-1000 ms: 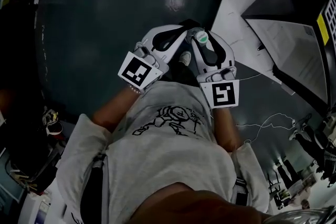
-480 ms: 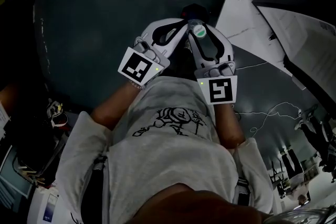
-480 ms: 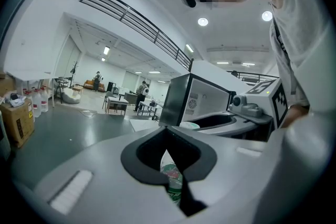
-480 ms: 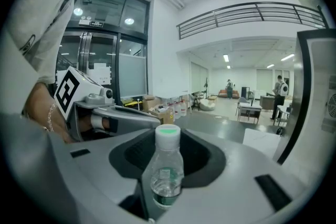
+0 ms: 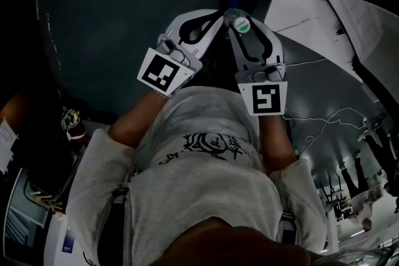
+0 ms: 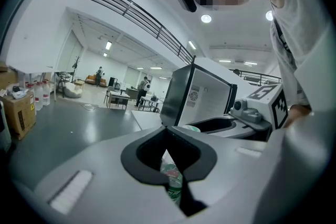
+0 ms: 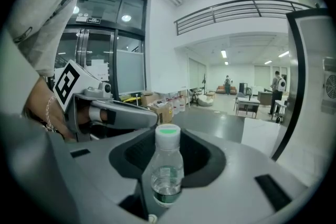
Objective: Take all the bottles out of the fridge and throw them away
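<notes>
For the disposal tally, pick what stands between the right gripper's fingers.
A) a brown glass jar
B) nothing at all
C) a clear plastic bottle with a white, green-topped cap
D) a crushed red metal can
C: the clear plastic bottle with a white, green-topped cap stands upright between the fingers of the right gripper, which are closed on it.

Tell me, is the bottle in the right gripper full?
No, only partly full. The clear bottle has water showing only in its lower part, well below the cap.
</notes>
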